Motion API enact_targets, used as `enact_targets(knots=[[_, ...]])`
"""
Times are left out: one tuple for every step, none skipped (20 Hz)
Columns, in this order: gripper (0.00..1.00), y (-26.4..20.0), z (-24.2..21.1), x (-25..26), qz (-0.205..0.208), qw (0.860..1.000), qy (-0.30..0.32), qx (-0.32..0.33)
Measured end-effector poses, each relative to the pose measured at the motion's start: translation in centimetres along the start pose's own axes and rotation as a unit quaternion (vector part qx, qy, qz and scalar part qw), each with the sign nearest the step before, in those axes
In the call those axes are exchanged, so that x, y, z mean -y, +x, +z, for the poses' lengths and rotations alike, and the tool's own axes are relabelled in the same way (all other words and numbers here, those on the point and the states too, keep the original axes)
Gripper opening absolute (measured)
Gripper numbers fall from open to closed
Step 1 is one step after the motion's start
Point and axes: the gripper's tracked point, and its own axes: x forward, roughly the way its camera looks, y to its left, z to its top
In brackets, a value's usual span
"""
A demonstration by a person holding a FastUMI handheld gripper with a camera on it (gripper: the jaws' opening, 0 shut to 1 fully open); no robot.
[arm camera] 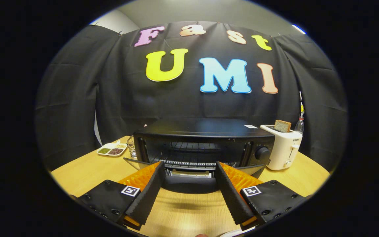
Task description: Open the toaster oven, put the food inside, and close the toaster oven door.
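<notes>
Oven door already down; food not yet inside.

The worktop carries the toaster oven near its middle, just ahead of the gripper. The oven's door hangs open and lies flat between the jaws, so the first step looks done; the rack inside appears bare. The jaws stand wide apart and hold nothing. Loading the food and shutting the door seem still to come. A slice of bread, perhaps the food meant, sticks up from a white toaster just beside the oven. A small divided dish sits on the oven's other side.
</notes>
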Motion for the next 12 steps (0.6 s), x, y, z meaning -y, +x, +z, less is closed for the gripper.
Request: enact_targets(knots=[[0.97,-0.4,-0.5,0.0,-0.002,1.0,-0.002,-0.001],[0.98,-0.9,-1.1,-0.1,-0.004,1.0,-0.006,-0.007],[0.98,-1.2,-1.5,-0.2,-0.007,1.0,-0.009,-0.009],[0.98,-1.7,-2.2,-0.2,-0.01,1.0,-0.011,-0.015],[0.98,-2.0,-2.7,-0.2,-0.012,1.0,-0.013,-0.019],[0.98,-2.2,-3.4,-0.2,-0.015,0.999,-0.014,-0.026],[0.98,-2.5,-4.1,-0.3,-0.016,0.999,-0.017,-0.032],[0.98,-2.8,-4.9,-0.4,-0.018,0.999,-0.019,-0.043],[0.98,-3.0,-5.8,-0.4,-0.018,0.998,-0.021,-0.055],[0.98,-3.2,-6.8,-0.4,-0.016,0.997,-0.022,-0.07],[0.98,-3.6,-7.5,-0.6,-0.012,0.996,-0.022,-0.084],[0.98,-4.2,-7.8,-0.6,-0.009,0.996,-0.02,-0.088]])
